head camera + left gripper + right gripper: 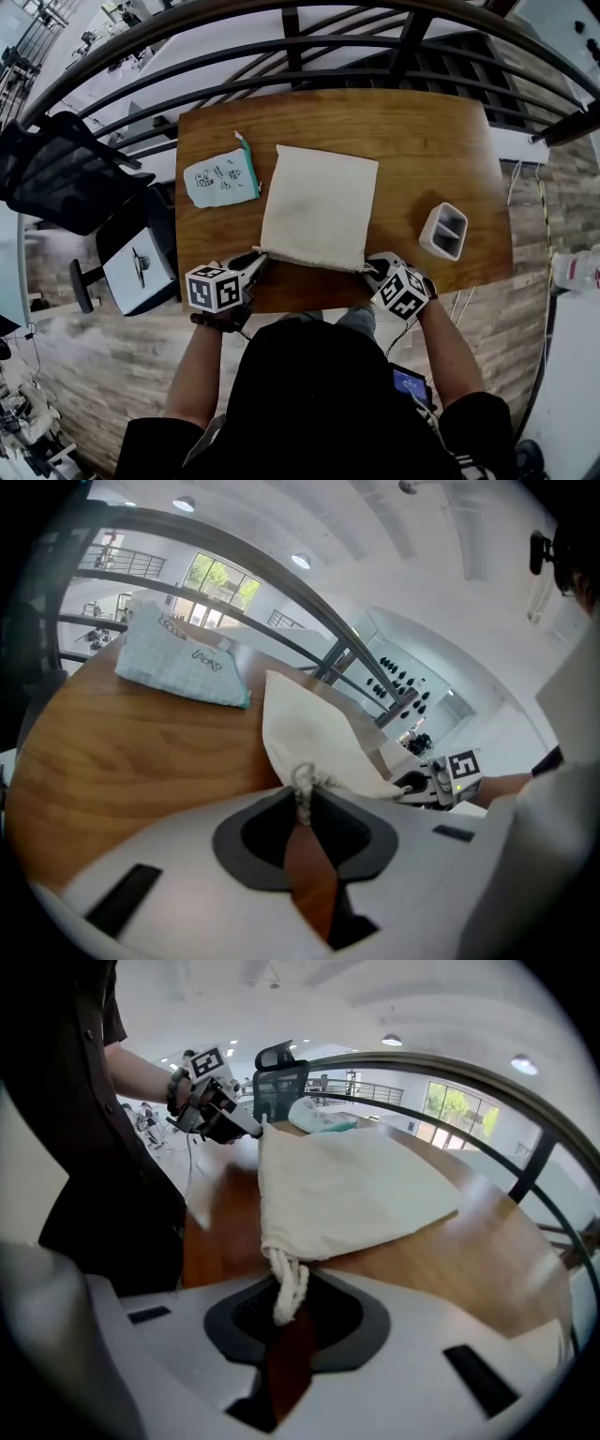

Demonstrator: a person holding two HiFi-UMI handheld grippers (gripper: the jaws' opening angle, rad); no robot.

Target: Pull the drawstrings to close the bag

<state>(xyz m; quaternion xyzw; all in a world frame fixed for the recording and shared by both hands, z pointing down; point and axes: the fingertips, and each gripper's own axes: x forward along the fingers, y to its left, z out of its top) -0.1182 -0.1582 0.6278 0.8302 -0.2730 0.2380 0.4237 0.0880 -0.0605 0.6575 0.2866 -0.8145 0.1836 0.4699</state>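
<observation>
The left gripper is squeezing its jaws nearly together on a knotted off-white drawstring cord, right where it's coming out of one corner of the cream cloth drawstring bag. The right gripper is doing the same on its side. Its jaws are narrow too, clamping a thick twisted white rope end that's hanging out of the other corner (the tip is sitting in the dark recess between the jaws).

The bag is lying in the middle of the brown wooden table, with its mouth edge facing the person and sitting near the table's front edge. The two grippers are flanking that edge, one at each near corner. The corners are bunching up a bit at the cords, while the rest of the mouth edge is running nearly as wide as the bag itself.

Just left of the bag, a light teal printed fabric pouch is lying flat. Off to the right, well apart, a small white rectangular holder with a grey inside is standing near the table edge. A black office chair is sitting beyond the table's left side.
</observation>
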